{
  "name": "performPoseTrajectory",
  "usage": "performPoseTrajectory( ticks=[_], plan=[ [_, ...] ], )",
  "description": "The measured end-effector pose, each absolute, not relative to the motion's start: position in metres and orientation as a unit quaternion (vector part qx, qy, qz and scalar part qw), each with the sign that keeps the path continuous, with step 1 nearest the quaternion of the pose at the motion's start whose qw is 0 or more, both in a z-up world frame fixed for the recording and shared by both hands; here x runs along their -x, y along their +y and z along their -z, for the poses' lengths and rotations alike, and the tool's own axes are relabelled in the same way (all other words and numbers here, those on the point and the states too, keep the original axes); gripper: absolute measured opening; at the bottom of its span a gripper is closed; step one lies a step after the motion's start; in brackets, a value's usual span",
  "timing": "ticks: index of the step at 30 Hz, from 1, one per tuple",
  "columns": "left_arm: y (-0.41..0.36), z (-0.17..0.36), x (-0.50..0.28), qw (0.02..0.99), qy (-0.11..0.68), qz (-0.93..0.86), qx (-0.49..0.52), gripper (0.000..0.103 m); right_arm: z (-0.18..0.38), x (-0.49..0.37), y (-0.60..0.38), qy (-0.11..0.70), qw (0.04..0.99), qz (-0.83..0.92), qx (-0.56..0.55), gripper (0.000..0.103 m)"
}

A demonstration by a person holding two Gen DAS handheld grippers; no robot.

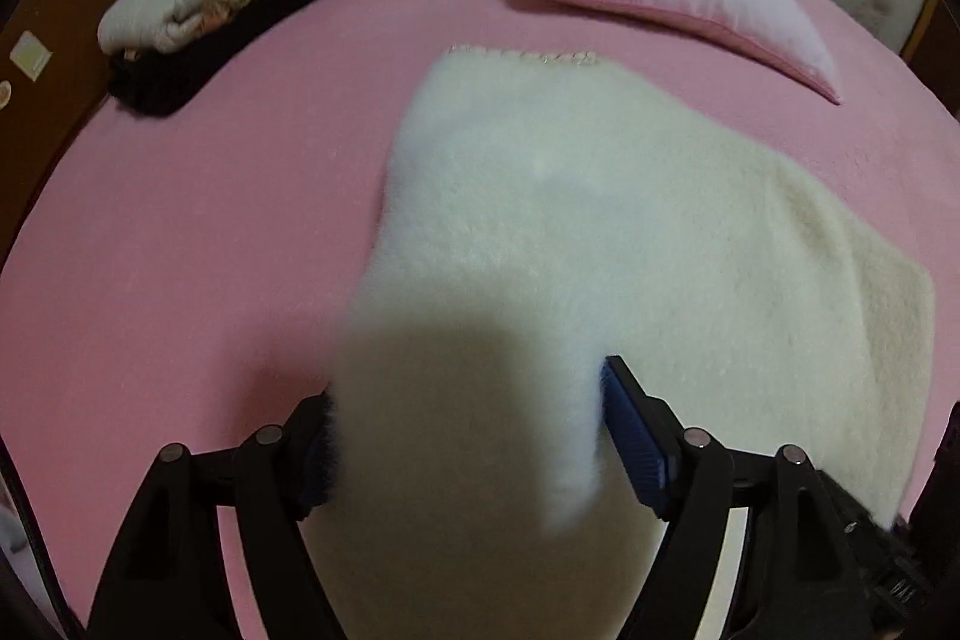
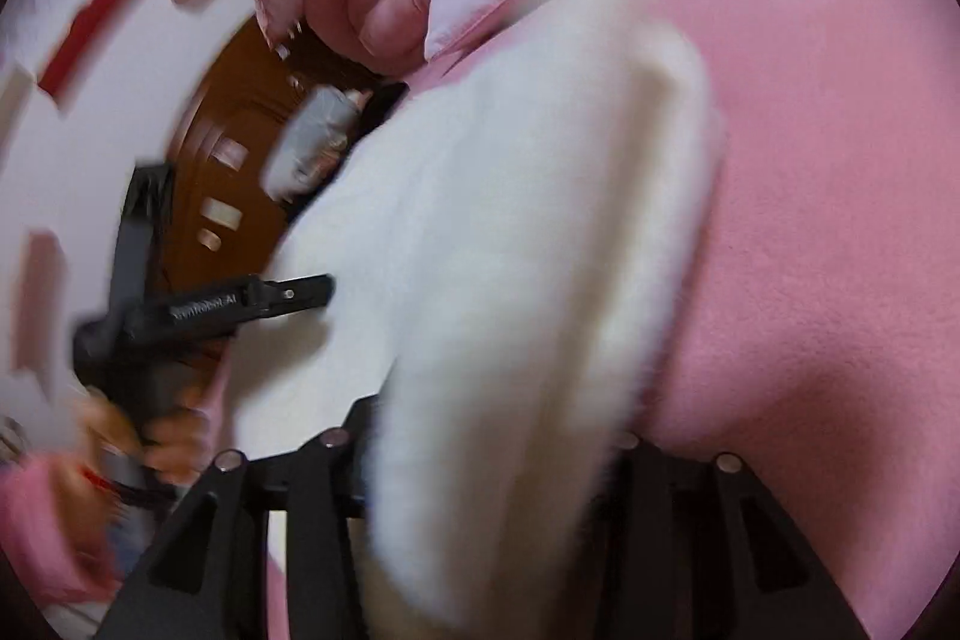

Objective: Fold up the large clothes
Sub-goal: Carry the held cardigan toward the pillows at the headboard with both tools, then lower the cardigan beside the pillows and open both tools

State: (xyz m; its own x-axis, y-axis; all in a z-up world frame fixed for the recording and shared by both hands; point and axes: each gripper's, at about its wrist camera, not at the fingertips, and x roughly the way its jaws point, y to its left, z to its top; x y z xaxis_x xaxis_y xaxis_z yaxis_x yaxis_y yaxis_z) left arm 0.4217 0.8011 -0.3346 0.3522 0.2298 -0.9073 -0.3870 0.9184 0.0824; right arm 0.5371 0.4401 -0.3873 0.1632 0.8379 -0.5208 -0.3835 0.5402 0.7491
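While my left gripper (image 1: 468,436) pinches a bunched end of the cream fleece garment (image 1: 600,220) and my right gripper (image 2: 480,460) clamps another fold, its long axis runs away from both across the pink bed (image 1: 180,250) — neither hand nearer.

black linkage arms with silver pivot screws behind each jaw; left gripper (image 1: 465,436) has ribbed blue pads (image 1: 633,442); pink sleeve (image 2: 42,532).

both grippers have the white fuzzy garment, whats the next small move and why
Probably lower both ends onto the pink bed sheet and let go. The white garment already lies doubled over itself, and its near end bunches between the left gripper fingers and drapes over the right gripper.
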Motion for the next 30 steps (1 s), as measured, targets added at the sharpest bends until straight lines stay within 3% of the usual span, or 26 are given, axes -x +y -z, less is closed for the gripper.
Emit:
performPoseTrajectory(
  ticks=[3,5,11,16,23,30],
  plan=[
    [0.809,0.338,-0.422,0.816,0.546,-0.159,0.100,0.081,0.387,-0.536,0.441,0.483,0.730,-0.426,-0.229,0.045],
    [0.812,0.352,-0.424,0.805,0.557,-0.159,0.128,0.092,0.390,-0.537,0.437,0.483,0.726,-0.425,-0.243,0.047],
    [0.829,0.371,-0.409,0.815,0.530,-0.170,0.161,0.103,0.396,-0.534,0.443,0.478,0.725,-0.428,-0.250,0.048],
    [0.841,0.384,-0.382,0.806,0.493,-0.182,0.271,0.103,0.399,-0.536,0.436,0.477,0.725,-0.428,-0.251,0.050],
    [0.781,0.359,-0.336,0.826,0.461,-0.275,0.172,0.103,0.405,-0.518,0.390,0.524,0.674,-0.422,-0.306,0.055],
    [0.725,0.349,-0.258,0.768,0.479,-0.358,0.227,0.103,0.399,-0.453,0.291,0.542,0.658,-0.397,-0.341,0.061]
  ],
)
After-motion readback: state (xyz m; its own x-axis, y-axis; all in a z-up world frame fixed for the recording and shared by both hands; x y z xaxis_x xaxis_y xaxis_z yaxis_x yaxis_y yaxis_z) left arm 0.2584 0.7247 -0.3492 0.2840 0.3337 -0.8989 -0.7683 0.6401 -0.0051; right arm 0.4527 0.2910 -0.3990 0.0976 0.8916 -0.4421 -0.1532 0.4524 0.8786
